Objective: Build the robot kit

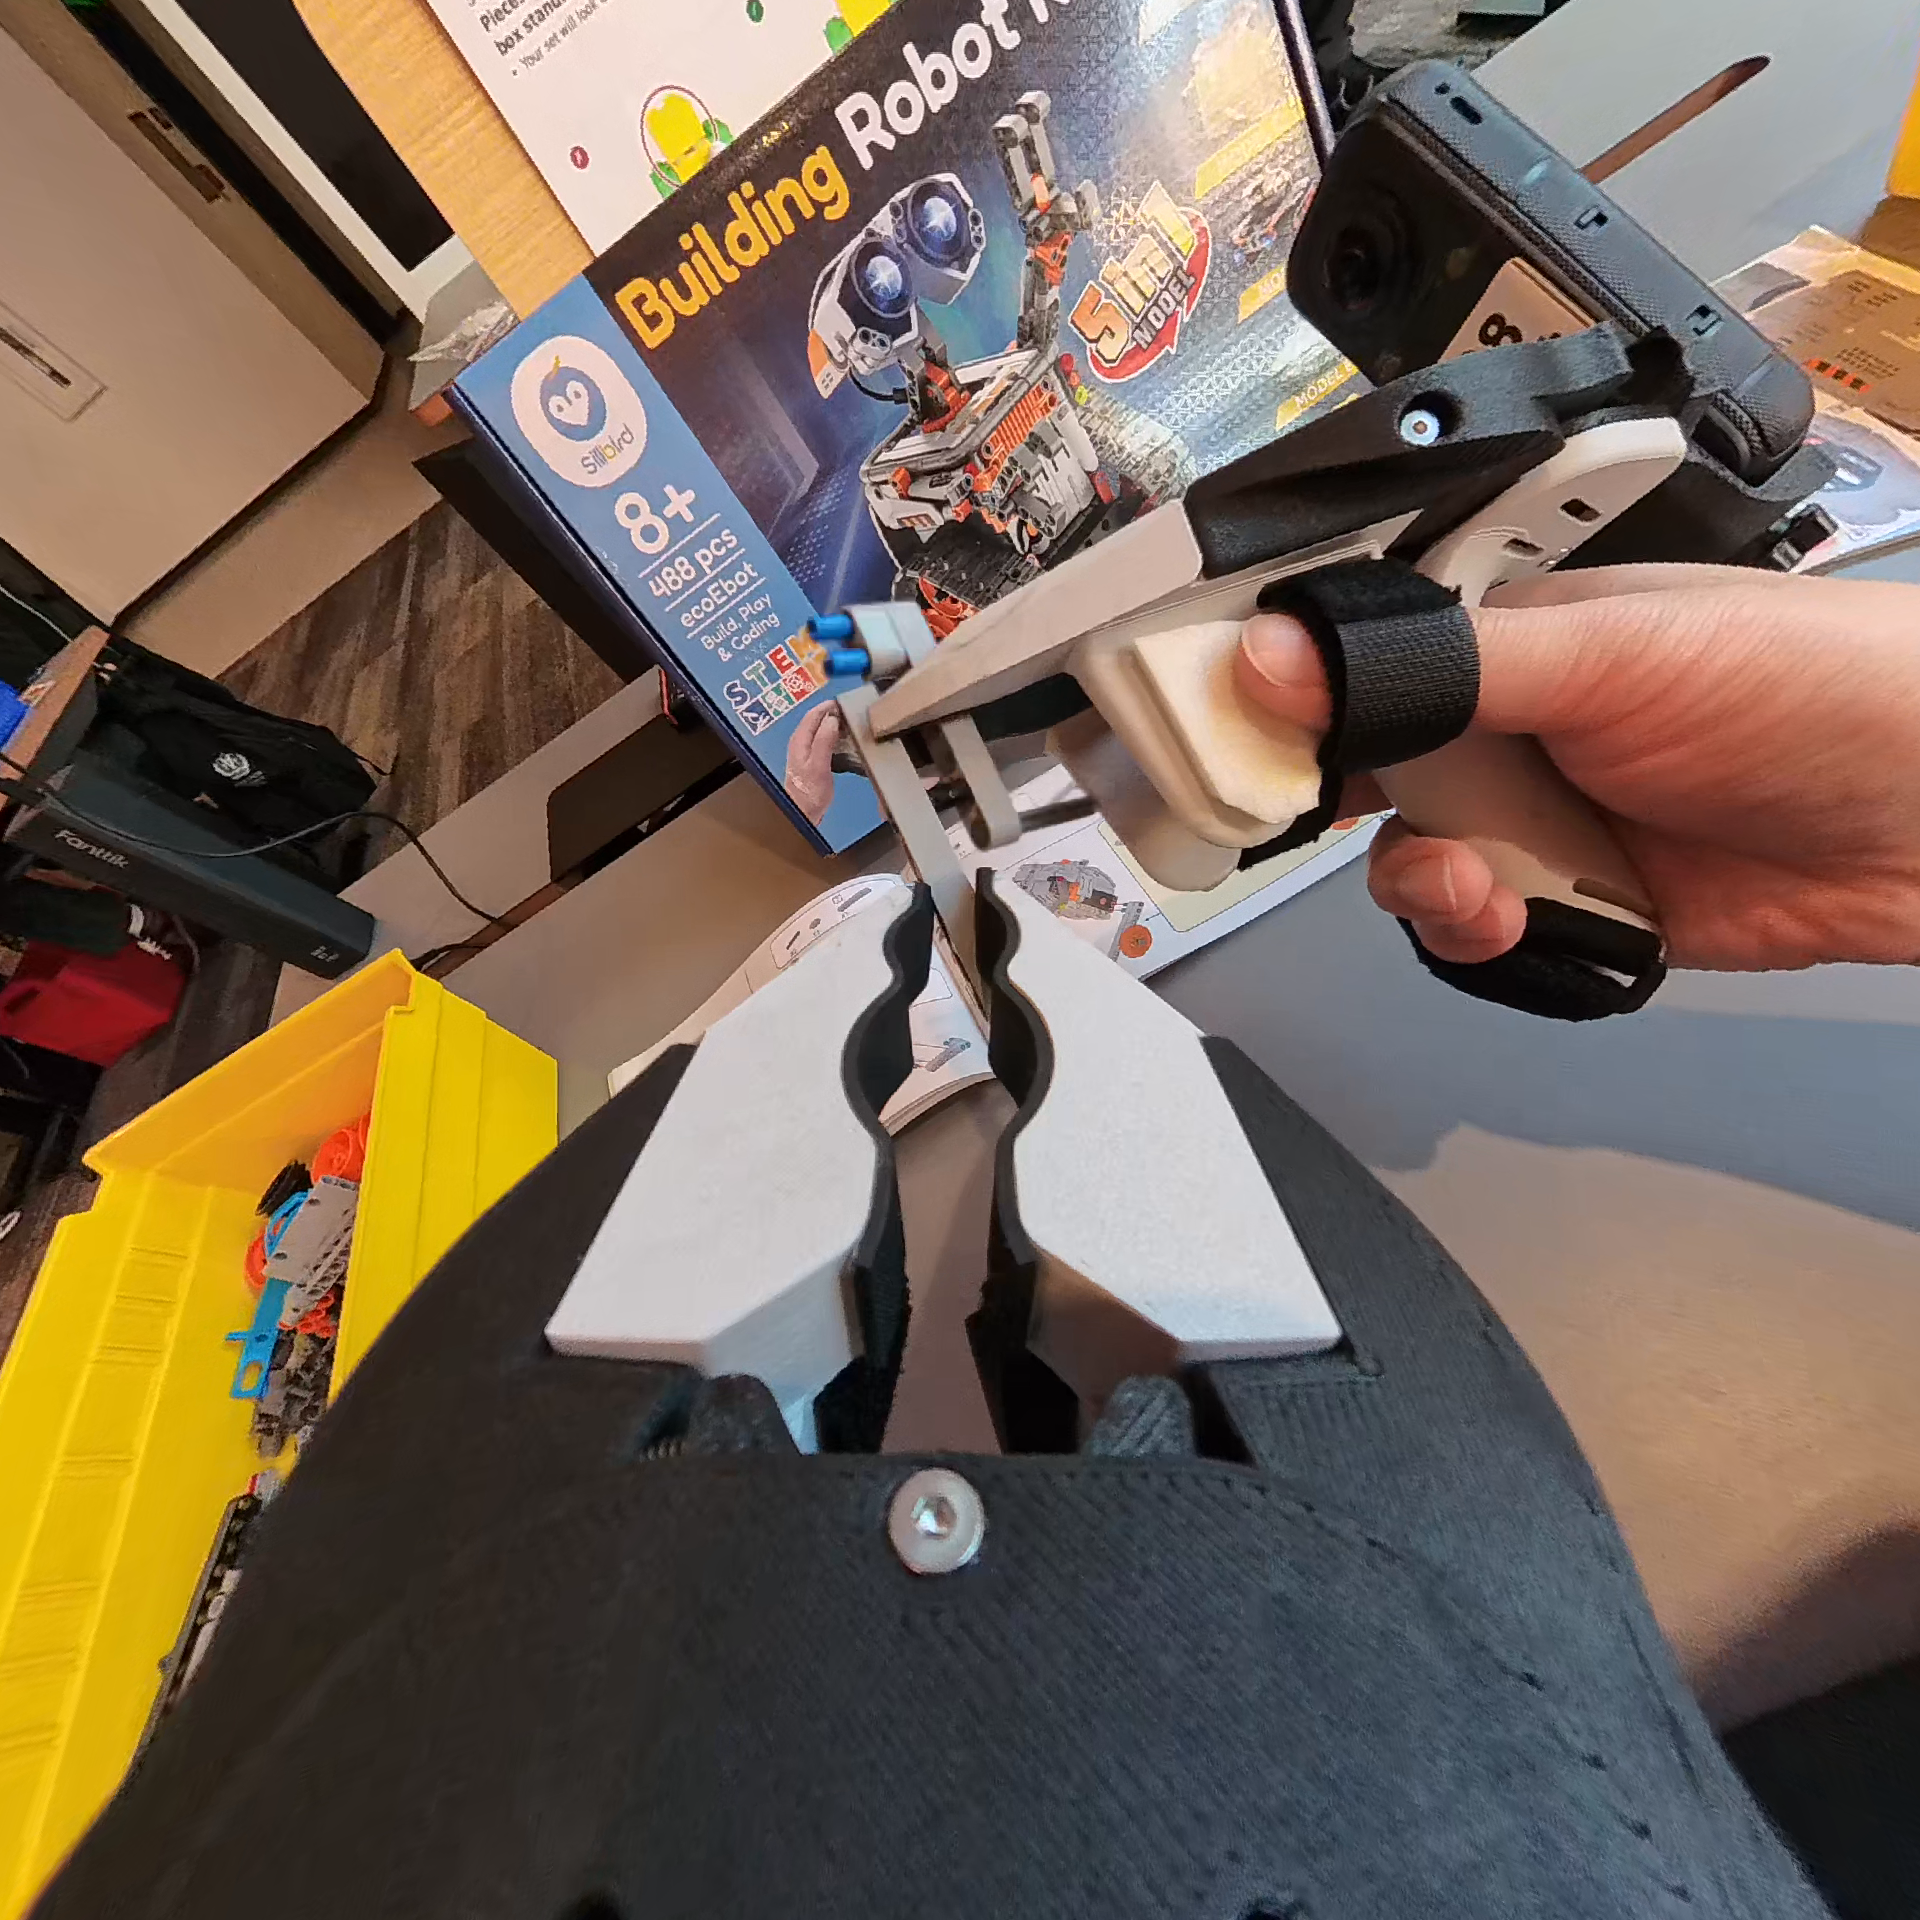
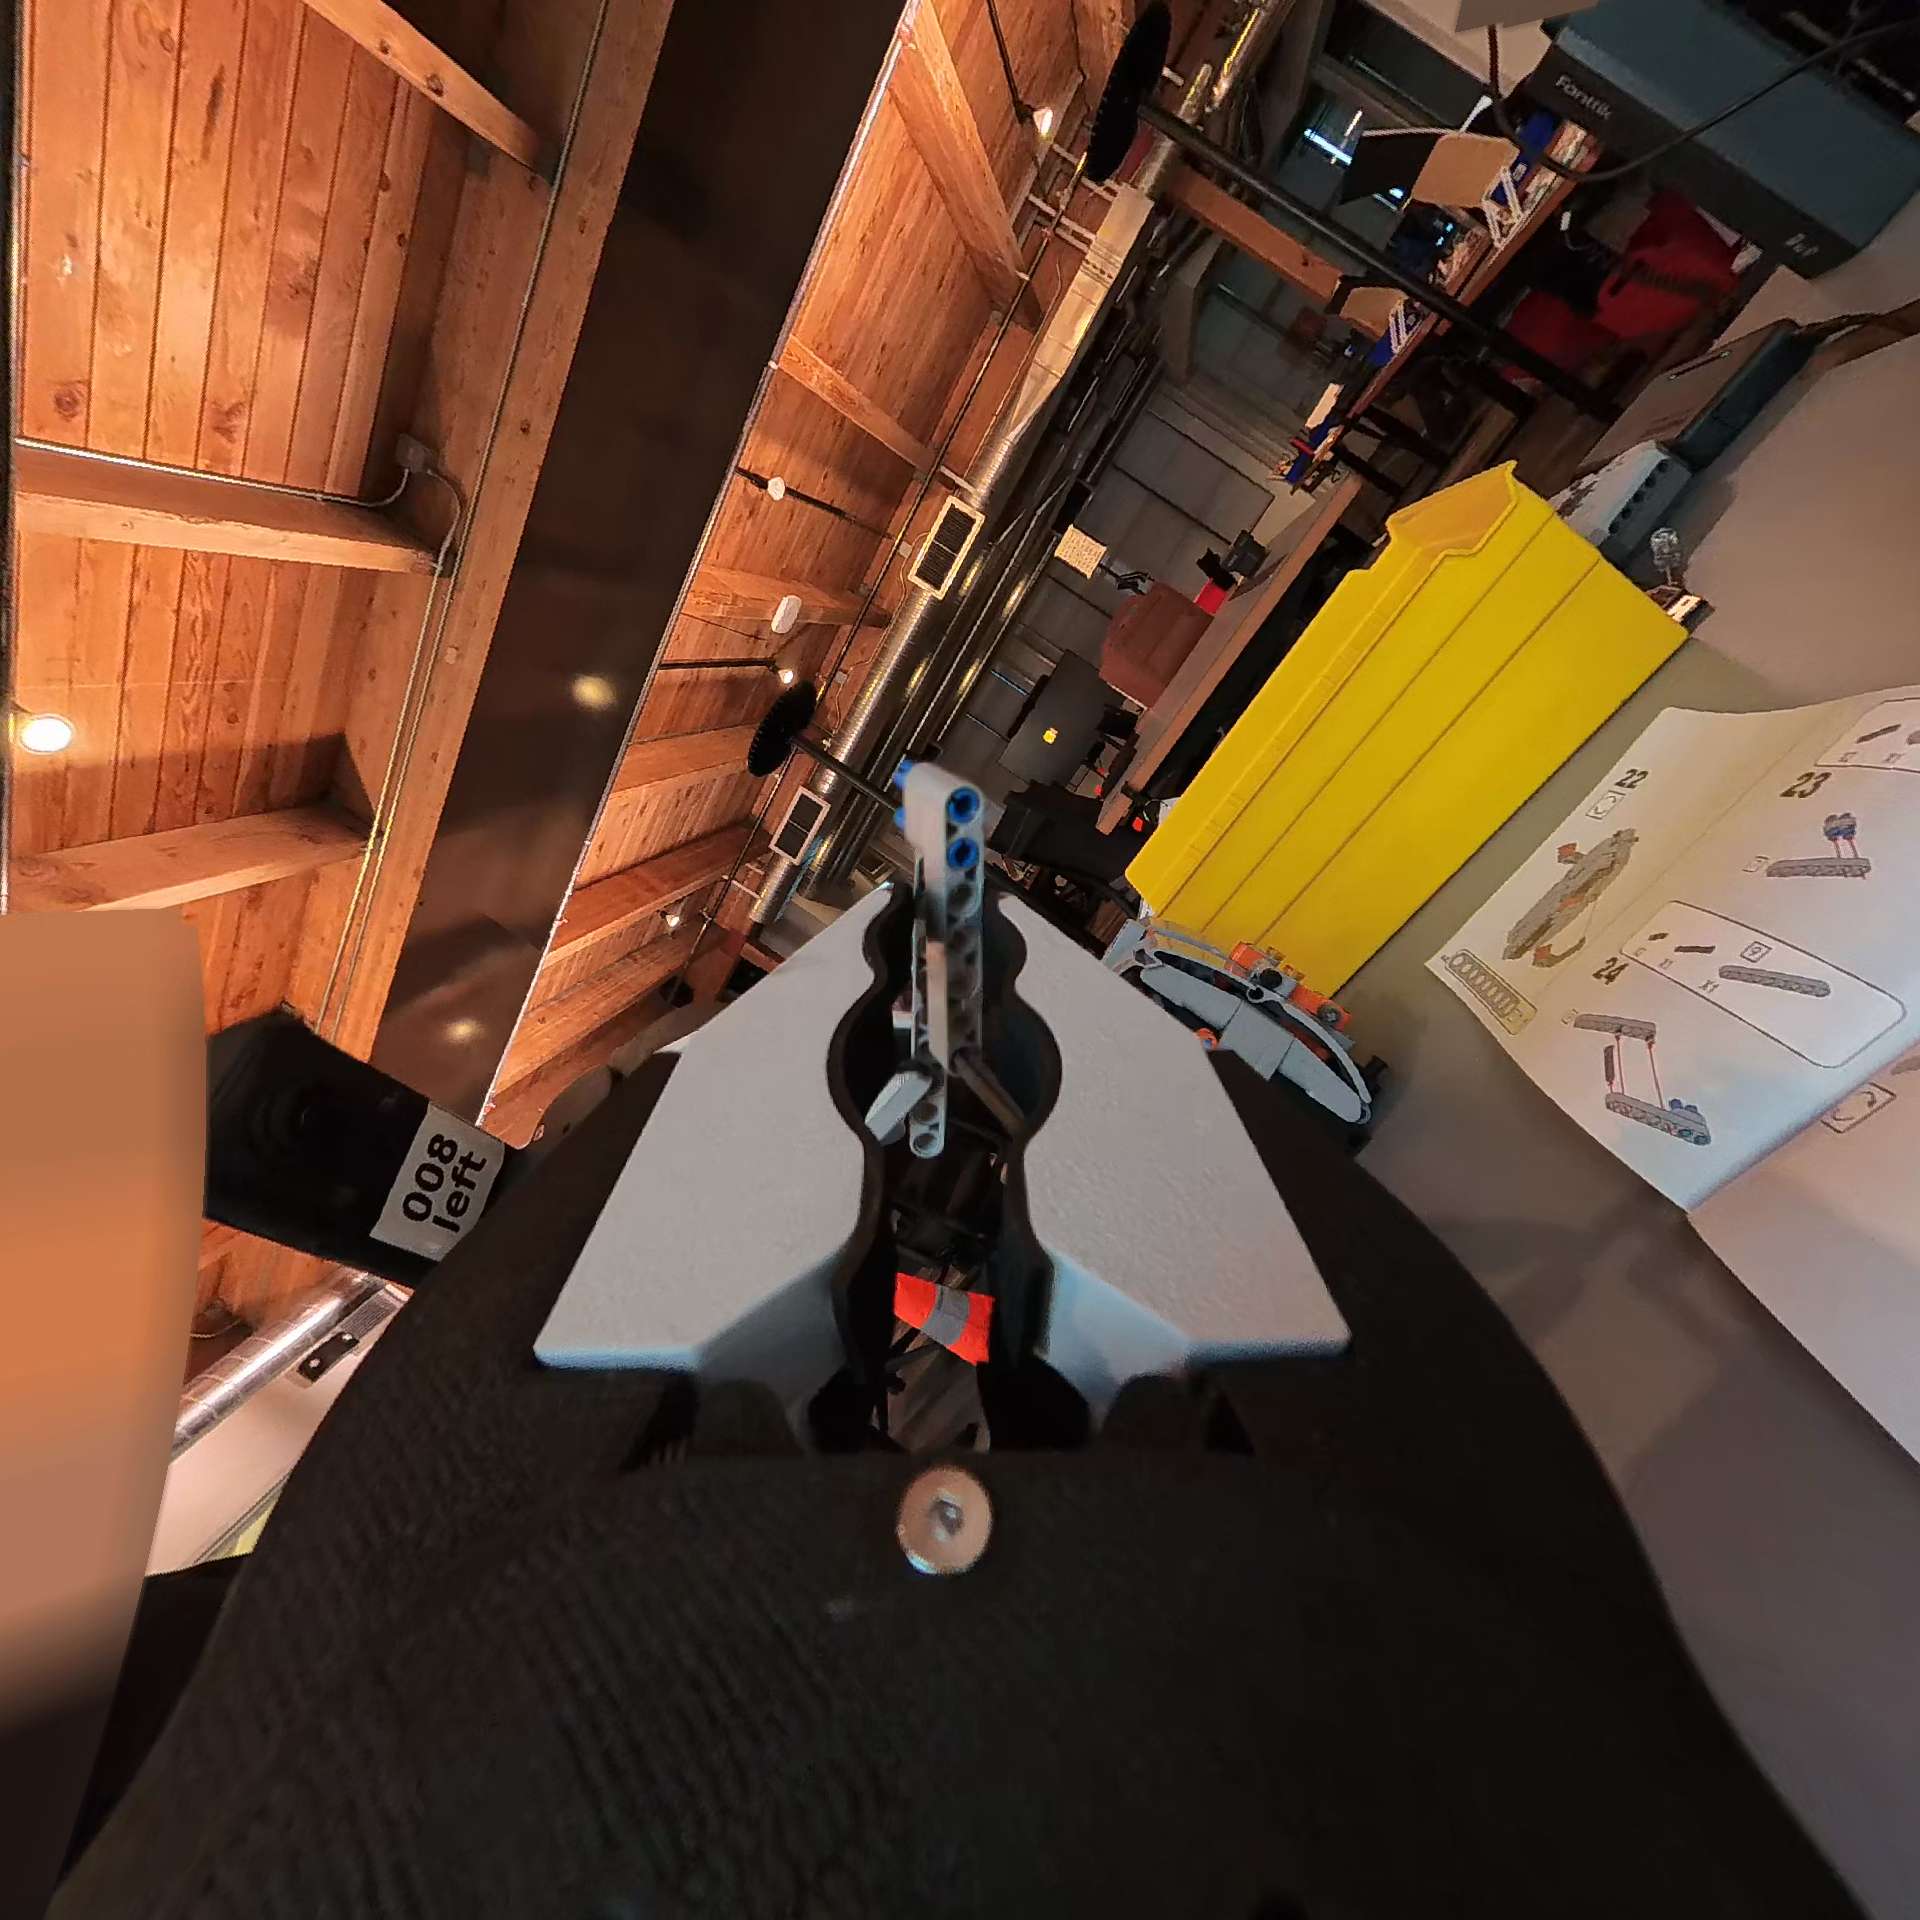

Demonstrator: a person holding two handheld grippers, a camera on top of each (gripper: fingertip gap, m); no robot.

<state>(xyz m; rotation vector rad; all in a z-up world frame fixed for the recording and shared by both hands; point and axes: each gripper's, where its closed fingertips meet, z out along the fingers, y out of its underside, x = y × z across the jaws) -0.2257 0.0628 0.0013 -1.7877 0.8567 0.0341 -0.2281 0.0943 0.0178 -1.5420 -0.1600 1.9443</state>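
My left tool [image 1: 951, 914] stands narrowly parted, its tips at the lower end of a grey beam assembly [image 1: 925, 758]; I cannot tell whether they touch it. My right tool [image 2: 940, 997] is clamped on that same assembly [image 2: 951, 935], blue pins at its top. I judge it light, stiff plastic whose pinned joints could pop apart, so best held along the flat beam. Beyond lie an instruction booklet [image 2: 1704, 935] on the smooth grey surface [image 1: 1507, 1195], a yellow parts bin [image 1: 208, 1299], the kit box [image 1: 831, 416], then a timber-ceilinged workshop.
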